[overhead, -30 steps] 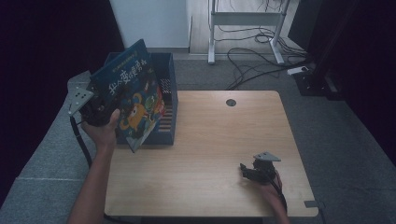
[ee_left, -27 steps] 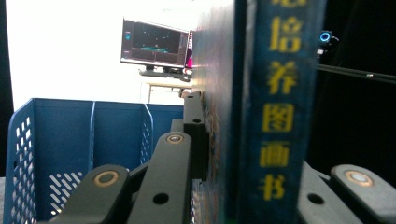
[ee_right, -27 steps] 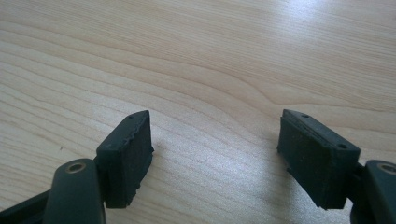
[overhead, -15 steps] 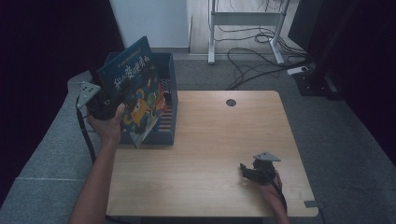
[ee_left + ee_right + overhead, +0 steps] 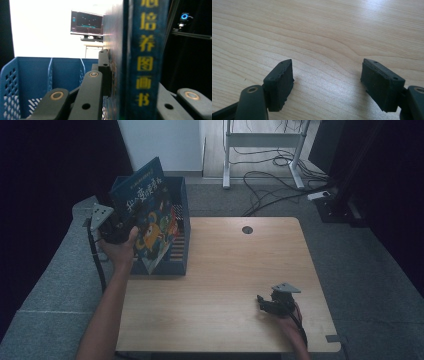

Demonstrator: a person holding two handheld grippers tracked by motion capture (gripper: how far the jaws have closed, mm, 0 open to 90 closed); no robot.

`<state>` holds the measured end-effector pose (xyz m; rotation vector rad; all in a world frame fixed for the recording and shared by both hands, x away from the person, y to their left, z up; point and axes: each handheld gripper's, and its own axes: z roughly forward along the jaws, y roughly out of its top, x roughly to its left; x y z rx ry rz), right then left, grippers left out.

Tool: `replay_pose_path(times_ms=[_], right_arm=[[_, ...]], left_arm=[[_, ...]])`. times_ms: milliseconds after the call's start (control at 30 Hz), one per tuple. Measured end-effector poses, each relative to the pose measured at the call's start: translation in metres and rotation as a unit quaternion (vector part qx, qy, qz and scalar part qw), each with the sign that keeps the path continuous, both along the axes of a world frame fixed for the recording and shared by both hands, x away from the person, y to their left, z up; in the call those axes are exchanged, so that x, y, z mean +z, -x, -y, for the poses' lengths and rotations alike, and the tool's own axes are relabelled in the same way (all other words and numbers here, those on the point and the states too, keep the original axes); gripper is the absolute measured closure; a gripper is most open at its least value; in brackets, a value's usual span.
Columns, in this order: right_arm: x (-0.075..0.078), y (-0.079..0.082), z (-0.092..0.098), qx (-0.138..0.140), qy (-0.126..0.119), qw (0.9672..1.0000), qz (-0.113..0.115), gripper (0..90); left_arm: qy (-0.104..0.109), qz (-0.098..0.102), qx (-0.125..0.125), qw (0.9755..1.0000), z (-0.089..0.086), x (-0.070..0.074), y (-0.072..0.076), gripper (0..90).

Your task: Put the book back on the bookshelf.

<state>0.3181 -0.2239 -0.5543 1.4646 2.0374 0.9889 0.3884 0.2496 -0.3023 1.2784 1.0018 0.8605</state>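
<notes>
Right gripper (image 5: 263,302): jaws spread wide, nothing between, resting low on wooden table (image 5: 235,270), well apart from blue file box (image 5: 177,200). Left gripper (image 5: 120,227): clamped on blue picture book (image 5: 150,222), tilted, standing in file box at table's far-left corner.

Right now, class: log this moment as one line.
left tongs: shut on book | book: tilted over blue file box | right tongs: open, on table
</notes>
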Motion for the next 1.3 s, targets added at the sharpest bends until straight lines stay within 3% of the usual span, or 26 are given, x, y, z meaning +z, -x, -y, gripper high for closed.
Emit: replay_pose_path(times_ms=[367,867,1300], right_arm=[[0.000,0.000,0.001,-0.001,-0.002,1.0000,0.000,25.2],[0.000,0.000,0.001,-0.002,-0.002,1.0000,0.001,25.3],[0.000,0.002,0.001,-0.004,0.000,1.0000,0.001,25.2]], left_arm=[[0.005,-0.004,0.021,0.9998,0.007,-0.002,-0.016,81.5],[0.009,-0.016,0.028,0.9995,0.017,-0.010,-0.032,81.6],[0.013,-0.005,0.043,0.9990,0.024,-0.015,-0.040,81.7]])
